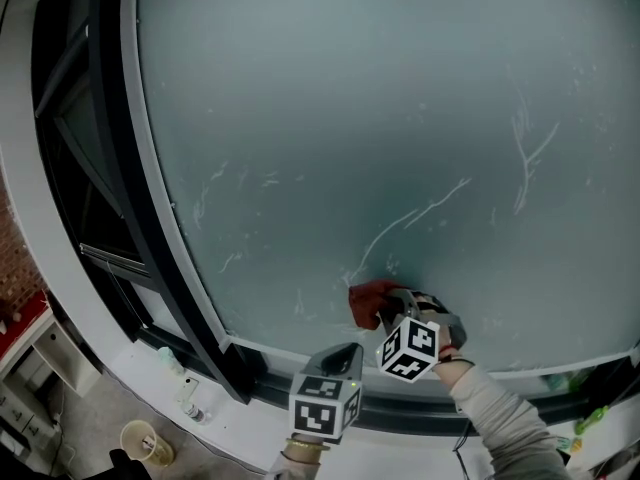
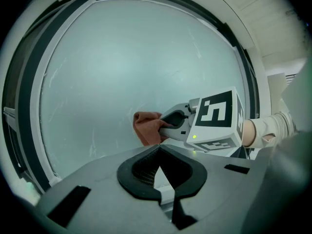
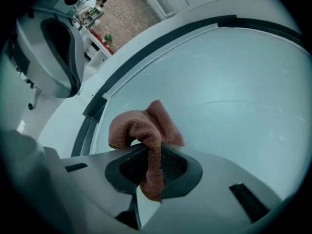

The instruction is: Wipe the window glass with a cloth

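Observation:
The window glass (image 1: 380, 118) fills the head view and carries pale smear streaks (image 1: 420, 213). A red-brown cloth (image 1: 368, 300) is pressed against the pane near its lower edge. My right gripper (image 1: 392, 306) is shut on it. In the right gripper view the cloth (image 3: 146, 128) bunches above the jaws, with a tail hanging between them at the right gripper (image 3: 150, 172). My left gripper (image 1: 345, 360) hangs below and left of the cloth, off the glass, shut with nothing in it. The left gripper view looks past the left gripper (image 2: 157, 168) to the cloth (image 2: 146, 126) and the right gripper (image 2: 178, 123).
A black window frame (image 1: 150, 258) runs down the left and along the bottom, above a white sill (image 1: 215, 423). Small bottles (image 1: 190, 393) stand on the sill. A cup (image 1: 140, 440) and a white shelf (image 1: 40, 358) lie lower left. Green items (image 1: 590, 418) sit lower right.

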Demonstrator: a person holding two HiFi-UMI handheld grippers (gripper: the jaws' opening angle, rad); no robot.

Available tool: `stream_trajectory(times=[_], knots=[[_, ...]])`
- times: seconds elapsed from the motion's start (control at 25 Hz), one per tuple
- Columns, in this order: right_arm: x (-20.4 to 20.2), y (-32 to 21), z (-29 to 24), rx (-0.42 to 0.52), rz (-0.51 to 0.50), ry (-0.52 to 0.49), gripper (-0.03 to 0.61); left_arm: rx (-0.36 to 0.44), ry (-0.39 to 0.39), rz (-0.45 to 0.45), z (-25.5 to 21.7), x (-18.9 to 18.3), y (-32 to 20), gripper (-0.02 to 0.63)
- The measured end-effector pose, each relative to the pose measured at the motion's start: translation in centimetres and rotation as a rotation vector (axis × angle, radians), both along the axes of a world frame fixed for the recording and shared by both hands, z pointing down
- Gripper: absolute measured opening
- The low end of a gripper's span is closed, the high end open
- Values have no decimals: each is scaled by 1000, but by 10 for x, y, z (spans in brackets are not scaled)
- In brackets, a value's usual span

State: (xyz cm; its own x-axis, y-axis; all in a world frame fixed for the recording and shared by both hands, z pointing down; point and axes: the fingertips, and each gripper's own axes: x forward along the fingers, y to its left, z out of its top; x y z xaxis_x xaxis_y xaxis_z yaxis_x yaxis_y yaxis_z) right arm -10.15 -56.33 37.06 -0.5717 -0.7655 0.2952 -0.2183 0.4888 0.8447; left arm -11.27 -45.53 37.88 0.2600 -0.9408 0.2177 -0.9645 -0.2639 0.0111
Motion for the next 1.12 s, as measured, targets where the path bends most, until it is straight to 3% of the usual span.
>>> stream_trajectory(times=[0.6, 0.8, 1.12], knots=[[1, 13, -10, 13, -7, -8, 51, 10, 1, 9, -3, -2, 6, 5], [12, 32, -65, 99, -35, -66, 51, 18, -4, 24, -4, 3, 4, 5], [55, 55, -192, 327, -8, -112, 51, 28, -2, 60, -7, 16, -2, 5]])
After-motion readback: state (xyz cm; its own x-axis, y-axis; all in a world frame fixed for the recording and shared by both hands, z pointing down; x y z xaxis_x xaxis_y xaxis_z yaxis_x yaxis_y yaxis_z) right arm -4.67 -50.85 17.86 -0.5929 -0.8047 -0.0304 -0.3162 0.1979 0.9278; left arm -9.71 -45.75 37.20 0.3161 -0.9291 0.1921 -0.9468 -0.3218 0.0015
